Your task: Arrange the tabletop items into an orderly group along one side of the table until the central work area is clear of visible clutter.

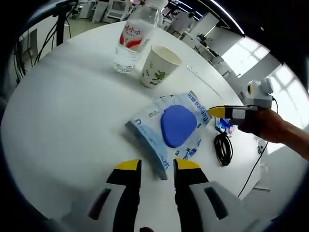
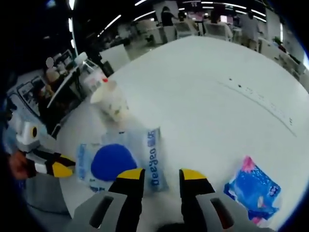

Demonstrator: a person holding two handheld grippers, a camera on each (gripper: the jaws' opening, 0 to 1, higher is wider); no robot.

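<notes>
A pale blue wet-wipe packet (image 1: pixel 176 125) with a round dark blue lid lies flat on the white table (image 1: pixel 72 121). My left gripper (image 1: pixel 158 166) is open, its yellow tips on either side of the packet's near corner. My right gripper (image 1: pixel 217 112) comes in from the right, held by a hand (image 1: pixel 270 128), with its tip at the packet's far edge. In the right gripper view my right gripper (image 2: pixel 161 176) is open, and the edge of the packet (image 2: pixel 149 159) lies just ahead of the gap. The left gripper (image 2: pixel 50 164) shows beyond the packet's other side.
A clear water bottle (image 1: pixel 133 41) and a printed paper cup (image 1: pixel 157 65) stand together farther up the table; the cup (image 2: pixel 113 101) also appears in the right gripper view. A small blue-and-pink packet (image 2: pixel 253 188) and a coiled black cable (image 1: pixel 223 147) lie near the edge.
</notes>
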